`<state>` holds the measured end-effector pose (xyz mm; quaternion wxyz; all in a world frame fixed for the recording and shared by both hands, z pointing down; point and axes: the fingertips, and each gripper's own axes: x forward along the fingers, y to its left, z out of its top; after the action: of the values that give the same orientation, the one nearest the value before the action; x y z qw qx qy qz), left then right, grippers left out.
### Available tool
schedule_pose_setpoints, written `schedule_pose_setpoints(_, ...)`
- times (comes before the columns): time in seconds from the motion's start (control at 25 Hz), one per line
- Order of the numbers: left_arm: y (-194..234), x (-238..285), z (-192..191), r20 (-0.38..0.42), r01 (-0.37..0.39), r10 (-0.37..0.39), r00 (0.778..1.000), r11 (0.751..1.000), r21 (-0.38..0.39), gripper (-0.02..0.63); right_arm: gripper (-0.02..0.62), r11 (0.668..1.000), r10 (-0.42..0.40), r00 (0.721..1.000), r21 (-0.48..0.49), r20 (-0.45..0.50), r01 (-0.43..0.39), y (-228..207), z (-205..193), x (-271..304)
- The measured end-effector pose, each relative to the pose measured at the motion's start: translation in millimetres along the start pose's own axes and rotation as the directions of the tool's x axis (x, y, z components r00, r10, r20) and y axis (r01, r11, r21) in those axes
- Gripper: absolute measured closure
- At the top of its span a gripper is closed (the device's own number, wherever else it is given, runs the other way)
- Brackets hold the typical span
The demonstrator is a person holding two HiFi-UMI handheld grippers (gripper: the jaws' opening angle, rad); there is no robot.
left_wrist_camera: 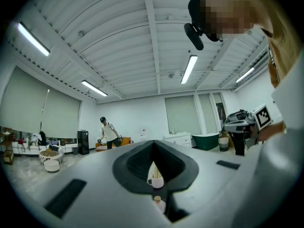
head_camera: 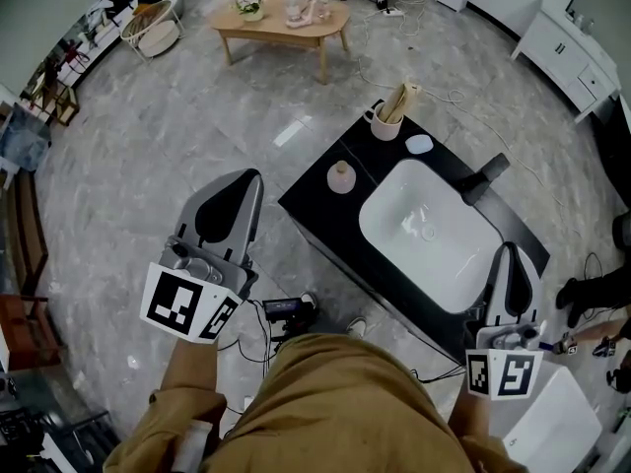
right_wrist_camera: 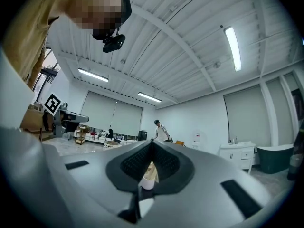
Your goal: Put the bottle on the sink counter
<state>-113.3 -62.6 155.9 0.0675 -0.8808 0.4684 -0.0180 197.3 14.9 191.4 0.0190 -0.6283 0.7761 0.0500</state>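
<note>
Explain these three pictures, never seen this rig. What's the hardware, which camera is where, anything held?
No robot: a person holds a pair of tongs in each hand. The top-down picture is from a camera on the person's head; it shows the left tongs and right tongs, both shut and empty. The other two pictures come from cameras riding on each pair, looking along its jaws. On the black sink counter stand a small pink bottle and a white mug with utensils, beside the white basin and black faucet.
</note>
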Motion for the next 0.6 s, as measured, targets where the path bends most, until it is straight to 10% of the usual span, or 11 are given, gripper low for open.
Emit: schedule_pose_setpoints(0.6,0.1,-38.9,21.5,0.025,-0.06,0.061,0.998,0.998,-0.022,0.604,0.591,0.998,-0.064,0.998,0.01,0.019,0.064,-28.8,12.0,-16.7)
